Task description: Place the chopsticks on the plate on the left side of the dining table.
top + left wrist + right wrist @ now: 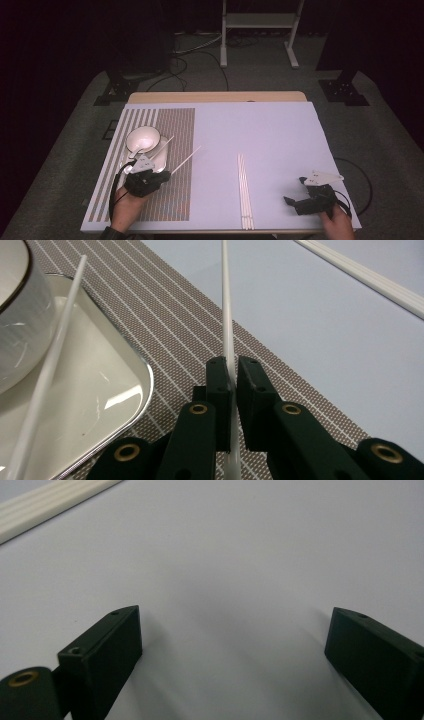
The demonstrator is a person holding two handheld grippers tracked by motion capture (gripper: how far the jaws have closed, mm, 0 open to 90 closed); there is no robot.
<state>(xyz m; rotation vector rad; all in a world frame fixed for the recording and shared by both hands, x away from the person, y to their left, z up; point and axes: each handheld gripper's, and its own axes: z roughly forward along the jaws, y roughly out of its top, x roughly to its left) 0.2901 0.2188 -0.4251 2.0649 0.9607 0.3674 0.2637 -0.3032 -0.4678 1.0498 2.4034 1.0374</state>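
Two tools sit near the front edge of the surface (280,130). Left tool (167,175) at 8 o'clock pinches one white stick (227,315) over the striped mat (175,130), beside the tray (100,390). Right tool (232,650) at 4 o'clock is spread wide over bare room. More sticks (244,190) lie between them.

Left gripper (231,380) pinched tight — right gripper (232,645) jaws wide apart.

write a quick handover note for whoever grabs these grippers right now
Left gripper: jaws shut on one white chopstick, held over the striped placemat.
Right gripper: jaws open, nothing between them, low over the bare table.
One other chopstick already lies across the tray beside the bowl.
More chopsticks remain bundled mid-table.
Left to do, probably: lay the held one beside its partner.
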